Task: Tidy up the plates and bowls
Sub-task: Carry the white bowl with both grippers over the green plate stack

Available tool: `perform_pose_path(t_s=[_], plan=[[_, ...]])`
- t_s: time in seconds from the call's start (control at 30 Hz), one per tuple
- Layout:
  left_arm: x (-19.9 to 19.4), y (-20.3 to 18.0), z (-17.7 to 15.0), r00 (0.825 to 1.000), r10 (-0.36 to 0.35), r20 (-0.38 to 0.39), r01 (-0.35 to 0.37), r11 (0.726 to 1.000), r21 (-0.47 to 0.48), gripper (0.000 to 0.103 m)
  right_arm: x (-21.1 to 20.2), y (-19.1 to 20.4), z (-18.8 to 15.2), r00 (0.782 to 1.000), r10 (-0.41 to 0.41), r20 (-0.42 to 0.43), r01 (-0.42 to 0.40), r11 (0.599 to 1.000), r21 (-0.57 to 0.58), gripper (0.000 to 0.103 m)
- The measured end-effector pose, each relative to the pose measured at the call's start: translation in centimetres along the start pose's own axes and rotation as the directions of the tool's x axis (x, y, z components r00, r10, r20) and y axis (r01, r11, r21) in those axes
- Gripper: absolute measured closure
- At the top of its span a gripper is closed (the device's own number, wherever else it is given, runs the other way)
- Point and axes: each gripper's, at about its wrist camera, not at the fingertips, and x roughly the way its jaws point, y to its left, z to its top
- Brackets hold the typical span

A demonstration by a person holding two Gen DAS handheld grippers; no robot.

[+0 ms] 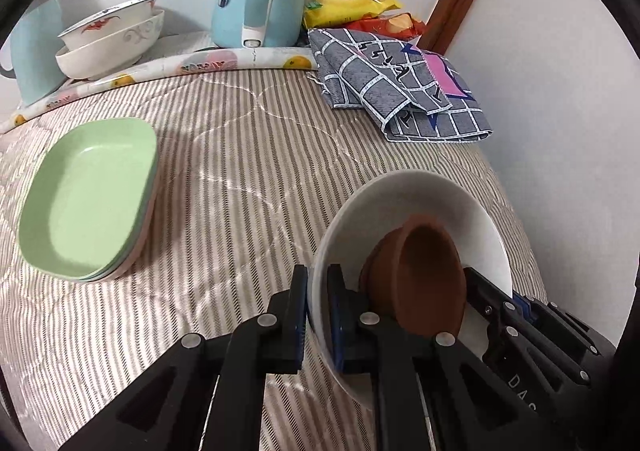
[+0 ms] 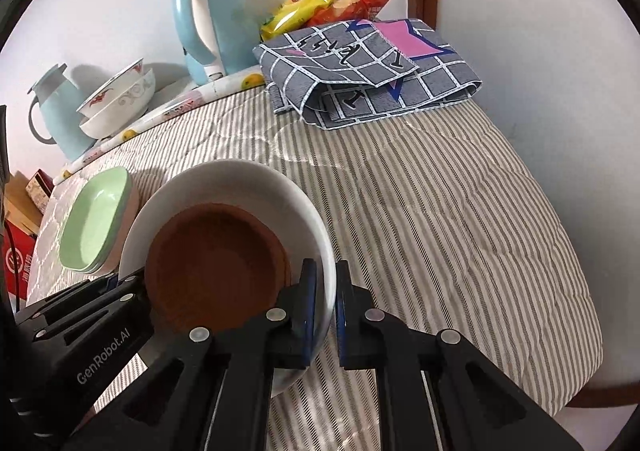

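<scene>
White bowl [image 2: 256, 187], 2 brown dishes [image 2: 216, 263] nested inside, hangs tilted above the striped quilt [image 2: 440, 211], left gripper [image 1: 318, 315] and right gripper [image 2: 326, 311] each pinching opposite rims, apparently to steady the load.

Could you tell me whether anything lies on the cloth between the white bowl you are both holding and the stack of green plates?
Nothing visible does: only bare striped cloth lies between the white bowl and the green plates.
</scene>
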Motion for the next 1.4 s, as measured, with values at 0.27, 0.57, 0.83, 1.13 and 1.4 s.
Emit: perform_pose_path(t_s=[0.27, 0.57, 0.83, 1.13, 1.4], plan=[[-1.8, 2.0, -0.1, 1.0, -0.001, 0.023, 0.001, 1.0, -0.01, 0.093, -1.2, 2.2, -0.4, 1.0, 0.0, 0.022, 0.0, 1.0, -0.011, 0.095], [-3.8, 4.6, 0.4, 0.998, 0.002, 0.062, 0.0, 0.999, -0.034, 0.093, -2.2, 5.2, 0.3, 0.999, 0.014, 0.047, -0.012, 0.999, -0.043, 0.095], [-5.0, 6.9, 1.7, 0.996, 0.009, 0.084, -0.005, 0.999, -0.05, 0.093, -2.6, 8.0, 1.4, 0.998, 0.026, 0.062, -0.021, 0.998, -0.067, 0.095], [-5.6, 9.4, 3.1, 0.994, 0.004, 0.105, 0.003, 0.998, -0.07, 0.093, -2.5, 10.8, 2.8, 0.997, 0.026, 0.074, -0.019, 0.995, -0.094, 0.095], [-5.5, 11.4, 4.1, 0.995, 0.008, 0.1, 0.001, 0.996, -0.091, 0.093, -1.6, 12.7, 3.5, 0.997, 0.037, 0.069, -0.03, 0.995, -0.099, 0.095]])
